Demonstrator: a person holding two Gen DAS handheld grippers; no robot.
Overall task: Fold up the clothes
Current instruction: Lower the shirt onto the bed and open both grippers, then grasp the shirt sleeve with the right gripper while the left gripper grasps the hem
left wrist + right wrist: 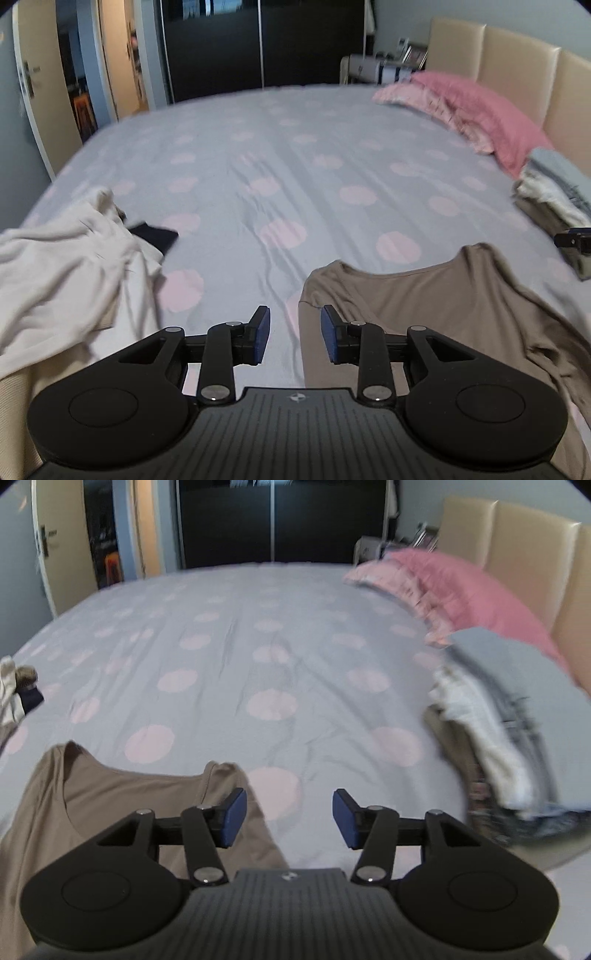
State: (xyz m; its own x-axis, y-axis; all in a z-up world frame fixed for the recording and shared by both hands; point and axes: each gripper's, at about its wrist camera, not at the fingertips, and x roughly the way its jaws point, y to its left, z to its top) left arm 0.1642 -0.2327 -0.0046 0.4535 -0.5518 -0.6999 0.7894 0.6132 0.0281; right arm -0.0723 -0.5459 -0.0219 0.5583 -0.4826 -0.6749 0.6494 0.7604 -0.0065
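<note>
In the left wrist view, the left gripper [295, 334] hangs over the near edge of a bed covered by a pale grey sheet with large pink dots [280, 155]. Its blue-padded jaws stand partly apart with nothing between them; only sheet and the edge of cloth show in the gap. Just right of the jaws lies the taupe soft-knit long-sleeved top [436, 306], spread fairly flat with its scooped neckline facing away toward the middle of the bed and one sleeve trailing off to the right. A crumpled cream garment [70, 266] lies to the left, with a small dark navy piece of cloth [155, 236] at its far edge. A stack of folded clothes [554, 195] sits at the right by a pink pillow [476, 107].

In the right wrist view, the right gripper [288, 819] is open wider, also empty, its left pad over the top's shoulder [225, 775] and its right pad over bare sheet. The top fills the lower left; the folded stack [509, 716], blurred, is well apart on the right.

The top looks light, limp and slightly stretchy, so it will likely sag and crease wherever it is not supported, and it may drag on the sheet. The shoulder seams beside the neckline, one for each gripper, seem the best places to pinch, taking both layers at the edge.
</note>
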